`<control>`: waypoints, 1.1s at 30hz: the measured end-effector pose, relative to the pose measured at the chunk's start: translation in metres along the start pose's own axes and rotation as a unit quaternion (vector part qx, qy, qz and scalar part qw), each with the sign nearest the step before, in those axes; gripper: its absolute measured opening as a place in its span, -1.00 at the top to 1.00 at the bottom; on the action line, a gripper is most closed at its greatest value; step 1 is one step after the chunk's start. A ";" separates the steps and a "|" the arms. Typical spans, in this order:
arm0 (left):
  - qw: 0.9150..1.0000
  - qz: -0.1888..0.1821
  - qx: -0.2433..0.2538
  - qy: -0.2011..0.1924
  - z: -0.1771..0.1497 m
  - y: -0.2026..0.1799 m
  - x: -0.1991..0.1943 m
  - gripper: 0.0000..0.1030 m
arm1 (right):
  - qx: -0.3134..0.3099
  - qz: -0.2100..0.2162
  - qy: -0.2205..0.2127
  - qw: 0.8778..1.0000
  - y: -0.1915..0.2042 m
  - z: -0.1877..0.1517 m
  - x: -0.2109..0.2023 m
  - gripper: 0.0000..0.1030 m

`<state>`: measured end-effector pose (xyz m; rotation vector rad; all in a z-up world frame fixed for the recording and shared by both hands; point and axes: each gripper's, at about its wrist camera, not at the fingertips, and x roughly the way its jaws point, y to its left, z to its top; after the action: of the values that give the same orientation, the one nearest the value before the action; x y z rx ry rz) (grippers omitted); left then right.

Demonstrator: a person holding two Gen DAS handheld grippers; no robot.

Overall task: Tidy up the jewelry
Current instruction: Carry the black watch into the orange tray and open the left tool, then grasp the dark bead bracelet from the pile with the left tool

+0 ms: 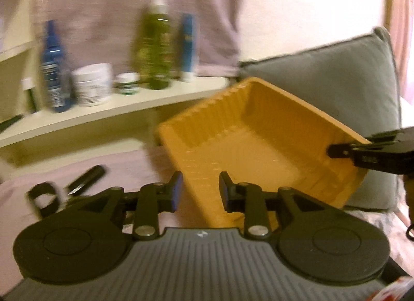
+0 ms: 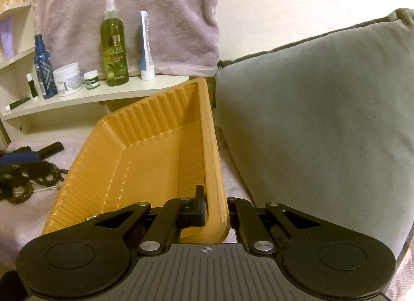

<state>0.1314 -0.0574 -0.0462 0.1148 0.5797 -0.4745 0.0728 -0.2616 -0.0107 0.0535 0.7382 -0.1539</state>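
Status: early. The tray [image 2: 134, 171] is empty; no jewelry is in it in either view.

Tray: orange, ribbed walls, held tilted above the bed [image 2: 15, 213], its open side turned toward the left and the cameras. It sits right of centre, just in front of the grey cushion [image 2: 323, 120].

Right tool [image 2: 214, 205]: pressed together on the tray's near right rim, one finger inside the wall, the other outside. This grip alone carries the tray. In the left wrist view the same tool [image 1: 344, 149] shows at the tray's right edge, pinching the rim.

Left tool [image 1: 200, 191]: spread partway, nothing between the pads. The tray's near lower wall shows through the gap behind them; contact cannot be told, since the view is smeared.

Jewelry [image 2: 28, 179]: a dark heap of beaded strands, with a pale chain in it, lies on the bed at far left, well apart from the tray's floor. A black strap loop [image 1: 44, 195] and a dark slim stick [image 1: 86, 179] lie on the bed left of the left tool; what they are I cannot tell.

Shelf [image 2: 103, 94] behind carries bottles and jars; not part of the task, by my reading.

Left to do, as I judge it: set the tray down level, pick the strands out of the heap one by one, lay them in the tray. All sorting remains.
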 end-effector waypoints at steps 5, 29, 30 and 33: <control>0.997 0.070 -0.020 -0.002 -0.016 0.032 -0.025 0.42 | 0.000 0.001 0.000 1.000 0.000 -0.001 0.000 0.92; 0.973 0.208 -0.088 0.035 -0.080 0.115 -0.031 0.30 | -0.015 -0.007 0.008 1.000 0.001 -0.001 0.003 0.92; 0.974 0.207 -0.081 0.034 -0.078 0.113 -0.028 0.30 | -0.016 -0.007 0.009 1.000 0.001 -0.001 0.003 0.92; 0.978 0.196 -0.066 0.036 -0.072 0.111 -0.019 0.30 | -0.016 -0.008 0.009 1.000 0.001 0.000 0.004 0.92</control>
<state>0.1331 0.0652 -0.0988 0.1162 0.6399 -0.0485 0.0757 -0.2611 -0.0136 0.0180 0.7598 -0.1573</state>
